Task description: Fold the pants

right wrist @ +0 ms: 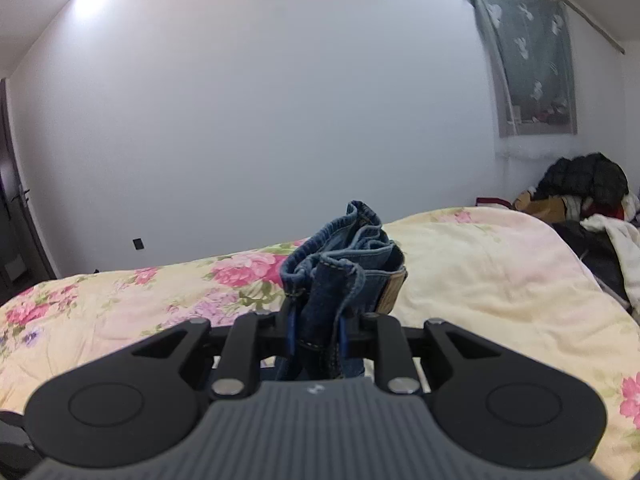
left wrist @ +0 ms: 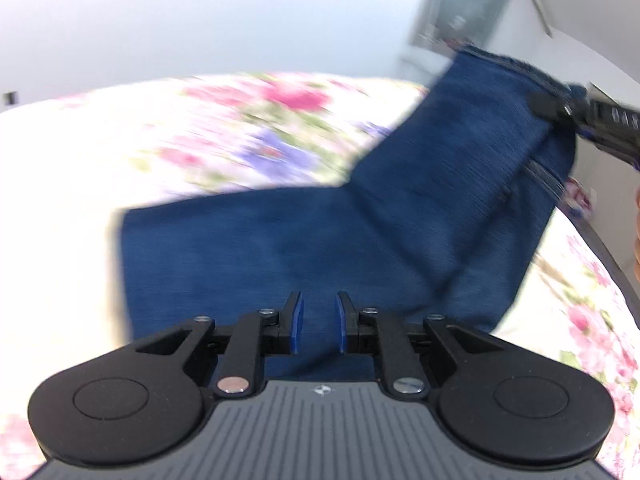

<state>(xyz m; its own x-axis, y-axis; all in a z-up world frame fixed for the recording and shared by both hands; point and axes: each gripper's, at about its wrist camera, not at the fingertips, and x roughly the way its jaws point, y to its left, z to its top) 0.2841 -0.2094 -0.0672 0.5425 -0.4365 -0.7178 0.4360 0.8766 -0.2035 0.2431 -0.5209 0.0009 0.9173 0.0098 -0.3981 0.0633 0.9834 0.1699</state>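
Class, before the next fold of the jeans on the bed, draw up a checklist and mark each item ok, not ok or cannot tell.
1. Right gripper clamped on the jeans: ok, a bunched denim edge sits between its pads.
2. Left gripper holding denim: cannot tell; a narrow gap shows between its pads, denim lies close beneath, and no pinched fold shows.
3. Jeans lifted on the right gripper's side: ok, that end rises off the bedspread.
4. Rest of the jeans lying flat: cannot tell, the left wrist view is blurred.
5. Landing area on the bedspread free: ok in what shows; the clothes pile lies at the far end.
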